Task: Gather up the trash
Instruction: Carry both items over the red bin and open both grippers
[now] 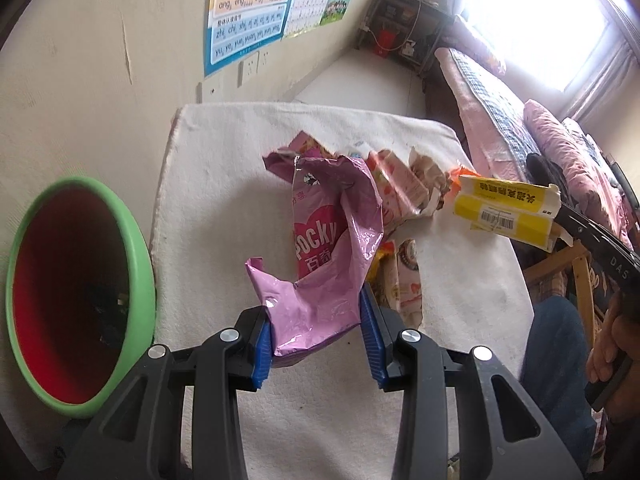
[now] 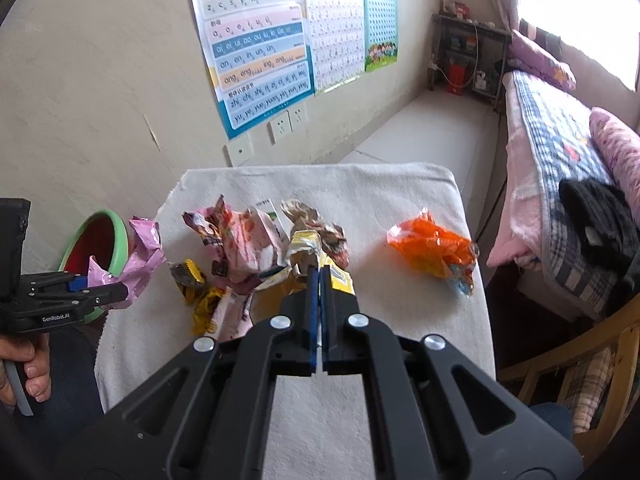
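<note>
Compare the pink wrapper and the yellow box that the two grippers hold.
The pink wrapper is soft crumpled foil; the yellow box is stiff torn card. The left gripper clamps the wrapper with its jaws partly apart; the right gripper pinches the box's edge, jaws nearly together. Both are lifted off the white cloth.

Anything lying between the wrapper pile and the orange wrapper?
No: in the right wrist view only bare white cloth separates the wrapper pile from the orange wrapper.

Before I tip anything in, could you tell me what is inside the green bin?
The green bin has a red lining; dark scraps and one pale piece lie at its bottom. The right wrist view shows only its rim; the pink wrapper covers part.
</note>
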Demonstrator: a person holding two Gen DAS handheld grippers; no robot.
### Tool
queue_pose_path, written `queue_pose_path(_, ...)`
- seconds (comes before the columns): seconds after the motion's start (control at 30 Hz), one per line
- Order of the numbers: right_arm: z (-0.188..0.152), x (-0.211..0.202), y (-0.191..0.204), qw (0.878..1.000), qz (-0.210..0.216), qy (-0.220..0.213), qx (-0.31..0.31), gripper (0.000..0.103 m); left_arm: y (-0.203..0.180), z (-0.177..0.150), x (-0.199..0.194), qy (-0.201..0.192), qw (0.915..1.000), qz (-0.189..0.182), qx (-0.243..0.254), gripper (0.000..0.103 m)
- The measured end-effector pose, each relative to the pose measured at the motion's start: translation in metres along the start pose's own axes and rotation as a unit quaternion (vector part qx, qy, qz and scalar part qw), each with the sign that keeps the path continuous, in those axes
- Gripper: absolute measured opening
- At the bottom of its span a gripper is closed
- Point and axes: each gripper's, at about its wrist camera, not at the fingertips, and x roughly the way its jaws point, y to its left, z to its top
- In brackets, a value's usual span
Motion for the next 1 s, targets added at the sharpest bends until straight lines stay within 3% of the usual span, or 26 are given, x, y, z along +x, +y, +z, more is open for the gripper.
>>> queue_pose_path(0.53, 0.023, -0.011, 0.043, 0.998, 0.027, -0.031, -0.036, 0.002, 0.01, 0.006, -0.028, -0.036, 0.9992, 0.005, -0.016, 0.036)
queue_pose_path(1.0, 0.041, 0.009, 0.123, 0.993, 0.091, -0.031, -0.075, 0.002, 0.068, -0.001, -0.056, -0.061, 0.9951, 0.034, -0.069, 0.036)
